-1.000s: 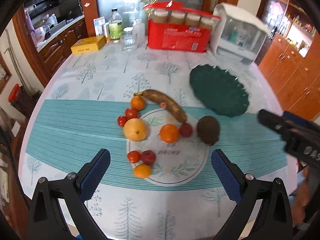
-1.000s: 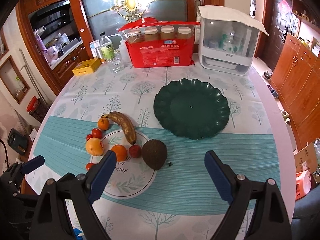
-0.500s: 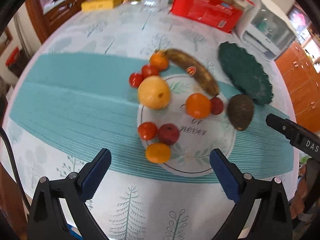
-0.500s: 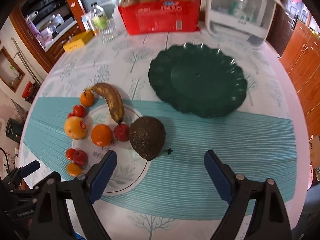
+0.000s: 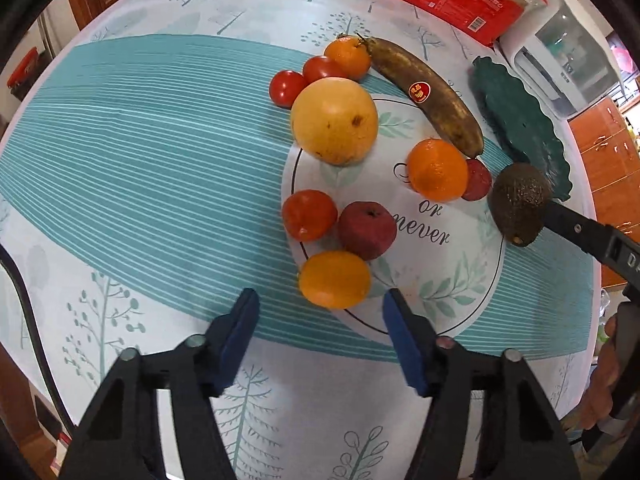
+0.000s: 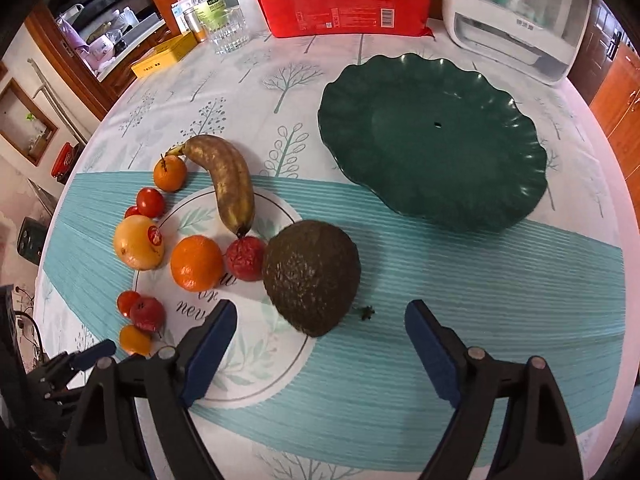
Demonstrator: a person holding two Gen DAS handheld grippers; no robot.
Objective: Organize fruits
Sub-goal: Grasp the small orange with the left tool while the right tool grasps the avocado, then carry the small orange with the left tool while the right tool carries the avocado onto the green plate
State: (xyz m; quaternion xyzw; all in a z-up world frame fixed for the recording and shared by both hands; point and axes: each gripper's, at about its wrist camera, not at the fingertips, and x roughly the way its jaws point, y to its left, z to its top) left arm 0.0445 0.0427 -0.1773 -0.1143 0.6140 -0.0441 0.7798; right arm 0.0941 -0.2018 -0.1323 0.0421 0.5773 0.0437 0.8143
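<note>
Before left gripper (image 5: 320,312), small orange (image 5: 334,279)

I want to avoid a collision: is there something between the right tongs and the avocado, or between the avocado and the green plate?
Nothing visible. The right tongs stand open just short of the avocado; only bare tablecloth separates it from the green plate.

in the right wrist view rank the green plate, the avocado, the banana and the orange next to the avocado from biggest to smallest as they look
1. green plate
2. avocado, though it lies nearest the camera
3. banana, longer but slimmer, so close to the avocado
4. orange
</note>
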